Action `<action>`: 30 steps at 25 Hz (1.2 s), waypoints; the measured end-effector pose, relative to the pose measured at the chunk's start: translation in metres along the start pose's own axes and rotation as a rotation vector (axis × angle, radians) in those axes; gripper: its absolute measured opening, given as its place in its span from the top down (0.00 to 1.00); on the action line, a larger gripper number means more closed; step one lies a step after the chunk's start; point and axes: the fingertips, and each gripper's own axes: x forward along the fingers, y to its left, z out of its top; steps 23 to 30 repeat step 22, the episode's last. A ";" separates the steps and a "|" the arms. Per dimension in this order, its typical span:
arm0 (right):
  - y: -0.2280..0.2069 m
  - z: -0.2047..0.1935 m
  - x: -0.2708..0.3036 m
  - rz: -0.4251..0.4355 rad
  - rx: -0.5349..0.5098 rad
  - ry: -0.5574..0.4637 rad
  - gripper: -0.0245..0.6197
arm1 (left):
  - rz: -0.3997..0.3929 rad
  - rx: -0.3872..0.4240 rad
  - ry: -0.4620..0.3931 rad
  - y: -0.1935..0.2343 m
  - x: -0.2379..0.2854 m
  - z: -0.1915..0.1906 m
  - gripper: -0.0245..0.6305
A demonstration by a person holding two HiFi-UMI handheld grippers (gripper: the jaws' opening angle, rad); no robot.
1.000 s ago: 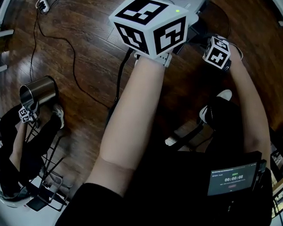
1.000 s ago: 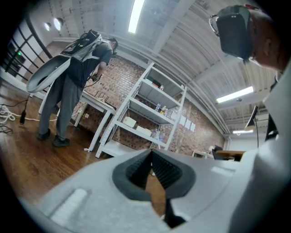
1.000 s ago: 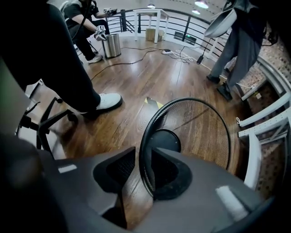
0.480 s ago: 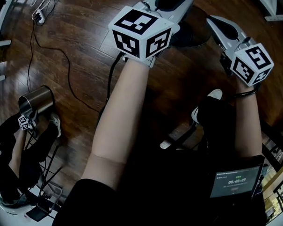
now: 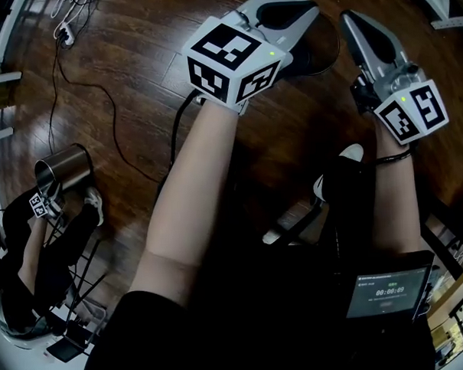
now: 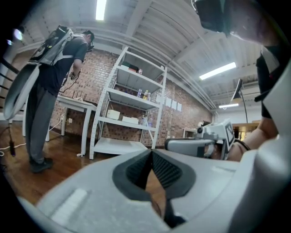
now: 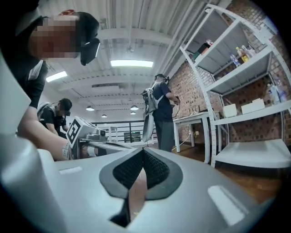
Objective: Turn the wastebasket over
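Observation:
In the head view my left gripper (image 5: 309,7) and right gripper (image 5: 348,19) are held up side by side above the wooden floor (image 5: 135,77), both pointing away from me. Each is shut with nothing between its pads, as the left gripper view (image 6: 151,152) and right gripper view (image 7: 143,150) show. A dark round thing (image 5: 323,52) lies on the floor beyond and between them, mostly hidden; I cannot tell if it is the wastebasket. A shiny steel can (image 5: 64,168) lies tilted at far left, out of reach, beside another person's small gripper (image 5: 39,205).
Another person (image 5: 35,250) crouches at the lower left. Black cables (image 5: 97,79) run over the floor. White shelving (image 6: 129,113), a table (image 6: 75,102) and a standing person (image 6: 50,91) are ahead. A small screen (image 5: 385,292) hangs at my waist.
My right gripper has come up from near the floor and swung to point away, now beside the left. The left gripper has shifted a little to the right.

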 end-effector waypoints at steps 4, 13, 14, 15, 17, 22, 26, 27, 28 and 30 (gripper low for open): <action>0.007 -0.002 0.002 0.031 -0.042 -0.006 0.95 | 0.003 -0.003 0.001 0.000 0.005 -0.003 0.96; 0.005 -0.017 0.005 0.057 0.003 -0.013 0.95 | 0.000 0.020 0.040 -0.002 0.009 -0.020 0.96; 0.005 -0.018 0.005 0.060 0.004 -0.012 0.95 | 0.000 0.022 0.040 -0.002 0.009 -0.021 0.96; 0.005 -0.018 0.004 0.061 0.004 -0.010 0.95 | 0.001 0.023 0.039 -0.002 0.009 -0.020 0.96; 0.003 -0.017 0.004 0.062 0.003 -0.005 0.95 | 0.000 0.024 0.030 -0.002 0.010 -0.016 0.96; -0.002 -0.018 0.002 0.062 0.012 -0.007 0.95 | 0.000 0.023 0.018 -0.003 0.013 -0.013 0.96; -0.002 -0.018 0.002 0.062 0.012 -0.007 0.95 | 0.000 0.023 0.018 -0.003 0.013 -0.013 0.96; -0.002 -0.018 0.002 0.062 0.012 -0.007 0.95 | 0.000 0.023 0.018 -0.003 0.013 -0.013 0.96; -0.002 -0.018 0.002 0.062 0.012 -0.007 0.95 | 0.000 0.023 0.018 -0.003 0.013 -0.013 0.96; -0.002 -0.018 0.002 0.062 0.012 -0.007 0.95 | 0.000 0.023 0.018 -0.003 0.013 -0.013 0.96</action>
